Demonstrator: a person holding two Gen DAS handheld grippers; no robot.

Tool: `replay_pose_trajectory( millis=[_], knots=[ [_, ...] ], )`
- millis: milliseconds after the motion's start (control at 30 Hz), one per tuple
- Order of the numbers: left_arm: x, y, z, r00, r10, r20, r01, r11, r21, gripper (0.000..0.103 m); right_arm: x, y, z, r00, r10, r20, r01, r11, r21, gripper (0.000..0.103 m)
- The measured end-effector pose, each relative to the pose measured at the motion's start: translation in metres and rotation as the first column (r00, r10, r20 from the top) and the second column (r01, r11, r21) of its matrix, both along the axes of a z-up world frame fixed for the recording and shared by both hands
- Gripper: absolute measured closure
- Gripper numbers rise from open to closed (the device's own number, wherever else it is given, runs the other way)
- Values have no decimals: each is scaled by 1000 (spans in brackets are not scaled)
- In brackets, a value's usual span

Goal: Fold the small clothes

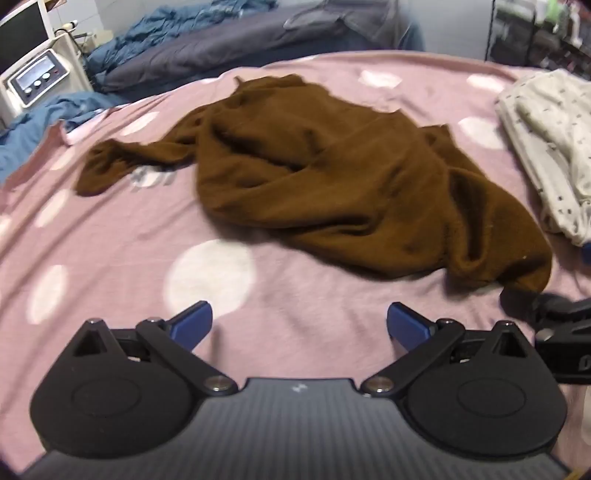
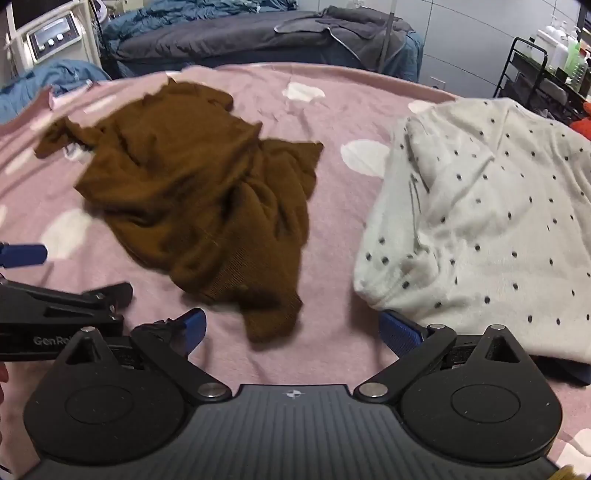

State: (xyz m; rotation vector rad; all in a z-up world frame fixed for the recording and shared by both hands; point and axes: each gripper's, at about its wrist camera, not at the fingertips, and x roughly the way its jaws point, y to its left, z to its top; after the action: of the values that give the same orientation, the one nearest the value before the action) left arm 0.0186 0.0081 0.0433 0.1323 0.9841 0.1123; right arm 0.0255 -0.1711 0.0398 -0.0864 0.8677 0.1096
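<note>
A crumpled brown garment [image 1: 325,177] lies in a heap on the pink dotted bedsheet [image 1: 110,266]; it also shows in the right wrist view [image 2: 199,199]. A white garment with dark dots [image 2: 487,221] lies to its right, seen at the edge of the left wrist view [image 1: 550,147]. My left gripper [image 1: 299,325] is open and empty above the sheet, short of the brown garment. My right gripper [image 2: 291,328] is open and empty, hovering just at the brown garment's near corner. The left gripper's body [image 2: 55,314] shows at the left of the right wrist view.
A dark grey and blue bed [image 2: 258,33] stands beyond the sheet. A white machine with a small panel [image 1: 33,81] is at the far left. A black wire rack with bottles [image 2: 546,66] stands at the far right.
</note>
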Motion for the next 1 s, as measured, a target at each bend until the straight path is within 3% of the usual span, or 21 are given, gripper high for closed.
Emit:
replay_pose_trajectory(
  millis=[200, 333, 433, 533, 667, 1000],
  knots=[
    [-3, 21, 56, 999, 5, -39, -5, 1000, 15, 0, -2, 14, 52, 993, 107, -57, -107, 994, 2, 0],
    [4, 29, 85, 995, 14, -96, -9, 999, 48, 0, 17, 12, 82, 990, 99, -97, -96, 995, 32, 0],
    [8, 36, 96, 992, 45, -116, -42, 999, 32, 0, 27, 14, 90, 983, 77, -167, -75, 997, 19, 0],
    [11, 42, 102, 990, 81, -113, -81, 997, 3, 0, 28, 20, 91, 978, 89, -186, -91, 996, -7, 0],
    [18, 45, 102, 979, 107, -171, -108, 994, 4, 0, 28, 31, 96, 964, 143, -223, -155, 987, -37, 0],
    [19, 51, 97, 965, 105, -241, -105, 994, 15, 0, 25, 49, 94, 941, 177, -288, -204, 977, -65, 0]
  ],
)
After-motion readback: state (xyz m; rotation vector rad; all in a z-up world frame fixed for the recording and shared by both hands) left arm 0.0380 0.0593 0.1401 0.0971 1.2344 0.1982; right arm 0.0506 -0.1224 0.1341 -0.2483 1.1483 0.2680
